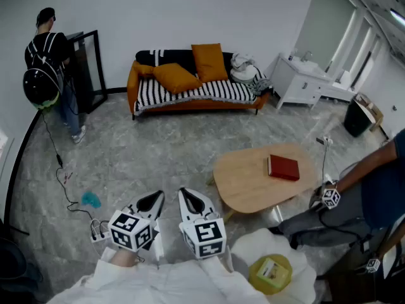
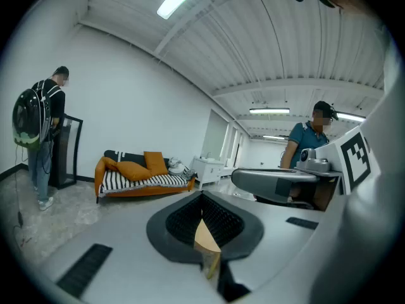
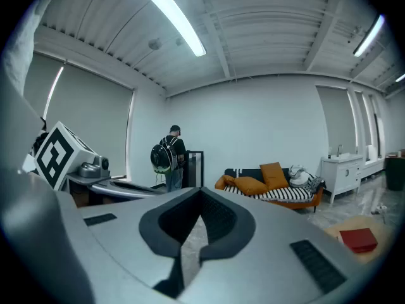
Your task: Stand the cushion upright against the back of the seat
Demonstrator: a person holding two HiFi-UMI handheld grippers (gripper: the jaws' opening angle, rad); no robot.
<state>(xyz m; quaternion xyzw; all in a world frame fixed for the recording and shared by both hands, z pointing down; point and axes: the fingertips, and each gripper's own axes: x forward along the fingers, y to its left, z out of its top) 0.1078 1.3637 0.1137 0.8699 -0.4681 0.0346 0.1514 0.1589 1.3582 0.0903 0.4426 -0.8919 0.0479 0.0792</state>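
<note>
Head view first: where is the cushion?
— On the sofa [image 1: 190, 97] at the far wall. The cushion [image 1: 176, 78] slumps on the striped seat, just left of a second cushion [image 1: 209, 62] that already stands against the back.

And the grippers?
— The left gripper [image 1: 150, 202] and right gripper [image 1: 191, 200] hang side by side at the bottom edge, well apart from the sofa, with bare floor between.

Left gripper view?
— Its jaws are pressed together with nothing in them. Beyond them the sofa [image 2: 149, 182] shows small, with the cushion [image 2: 130, 170] lying low on it.

Right gripper view?
— Much the same. The jaws meet at the tips and are empty. The sofa [image 3: 288, 195] and cushion [image 3: 250, 185] sit far off past them.

So how far along is it?
— Barely begun, I'd say. Nothing is gripped or touched. What's left is to cross to the sofa, open a claw, take the cushion and tip it up against the back beside the other.
</note>
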